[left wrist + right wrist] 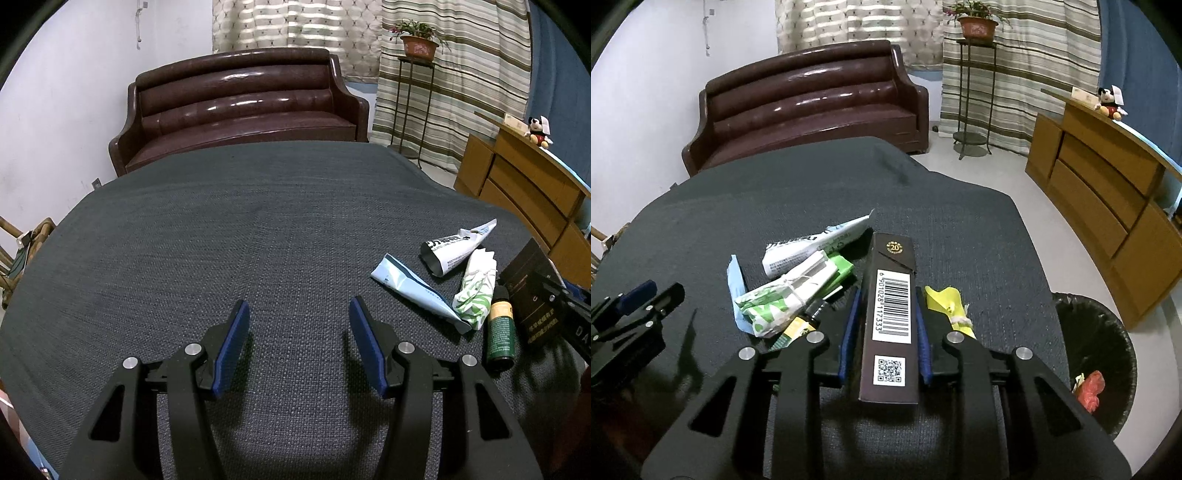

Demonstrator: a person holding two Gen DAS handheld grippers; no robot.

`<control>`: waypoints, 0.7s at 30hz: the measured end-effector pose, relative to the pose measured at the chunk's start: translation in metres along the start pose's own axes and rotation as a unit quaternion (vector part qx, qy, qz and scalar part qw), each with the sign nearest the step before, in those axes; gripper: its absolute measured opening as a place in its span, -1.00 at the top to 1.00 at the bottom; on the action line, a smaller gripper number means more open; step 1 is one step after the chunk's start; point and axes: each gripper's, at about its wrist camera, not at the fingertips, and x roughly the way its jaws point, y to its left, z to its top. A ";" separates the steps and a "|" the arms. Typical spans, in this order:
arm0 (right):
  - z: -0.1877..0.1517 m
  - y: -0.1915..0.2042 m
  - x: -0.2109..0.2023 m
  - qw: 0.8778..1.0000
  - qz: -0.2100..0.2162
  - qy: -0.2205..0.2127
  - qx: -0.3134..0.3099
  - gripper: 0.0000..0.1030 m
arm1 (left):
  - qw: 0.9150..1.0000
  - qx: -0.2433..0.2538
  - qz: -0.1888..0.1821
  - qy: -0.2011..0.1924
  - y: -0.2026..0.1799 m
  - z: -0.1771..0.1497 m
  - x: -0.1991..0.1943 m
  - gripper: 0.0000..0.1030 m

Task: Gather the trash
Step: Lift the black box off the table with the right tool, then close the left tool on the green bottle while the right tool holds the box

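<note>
the grey-cloth table (pixel 960 229) carries a trash pile at its middle, and a black-lined trash bin (pixel 1097 354) stands on the floor at four o'clock of it. the right gripper (pixel 885 325) is clamped on a dark brown carton (pixel 890 314), with a crumpled green-and-white wrapper (pixel 768 306) at nine o'clock and a yellow scrap (pixel 945 299) at three o'clock. the left gripper (pixel 299 325) hangs half-wide over bare cloth, gripping nothing.

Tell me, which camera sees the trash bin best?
The right wrist view. The black-lined trash bin stands on the floor beside the table, with something red already inside. The left wrist view does not show the bin at all.
</note>
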 end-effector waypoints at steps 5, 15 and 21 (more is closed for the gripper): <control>-0.003 0.001 -0.009 1.000 -0.006 -0.019 -0.003 0.59 | 1.000 0.003 0.002 0.000 -0.003 0.001 -0.002 -0.08; 0.002 -0.027 -0.039 0.998 -0.015 -0.056 0.022 0.59 | 1.000 0.025 -0.013 -0.011 -0.028 0.002 -0.016 -0.08; -0.001 -0.059 -0.056 0.996 -0.032 -0.071 0.039 0.59 | 0.998 0.044 -0.031 -0.021 -0.055 0.001 -0.028 -0.08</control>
